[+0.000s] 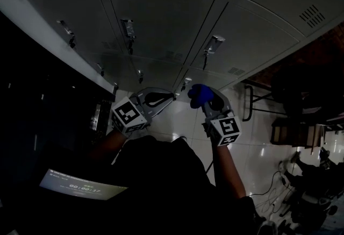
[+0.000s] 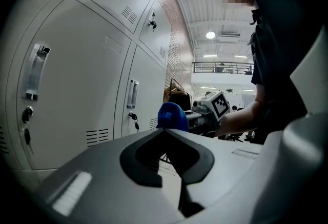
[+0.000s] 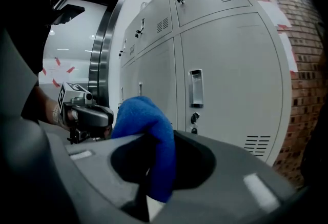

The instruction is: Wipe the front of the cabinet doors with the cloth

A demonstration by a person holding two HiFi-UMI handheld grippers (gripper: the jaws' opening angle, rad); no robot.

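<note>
Head view: grey cabinet doors (image 1: 161, 19) with handles fill the top. Both grippers are held low in front of them, over glossy floor (image 1: 177, 121). Left gripper (image 1: 164, 98) is at left. Right gripper (image 1: 210, 100) is at right with blue cloth (image 1: 198, 94) bunched at its tip. Cloth is near the lower doors; contact can't be judged.

Left gripper view: left gripper (image 2: 165, 133) has jaws pressed together with nothing between them. Cloth (image 2: 171, 115) shows just past the tip, right gripper (image 2: 207, 113) behind it. Cabinet doors (image 2: 87, 79) are at left.

Right gripper view: right gripper (image 3: 159, 141) is clamped on the cloth (image 3: 148, 120), which bulges above the tips and hangs down into the jaw opening. Left gripper (image 3: 87, 115) is at left, cabinet doors (image 3: 230, 74) ahead, brick wall (image 3: 302, 38) at far right.
</note>
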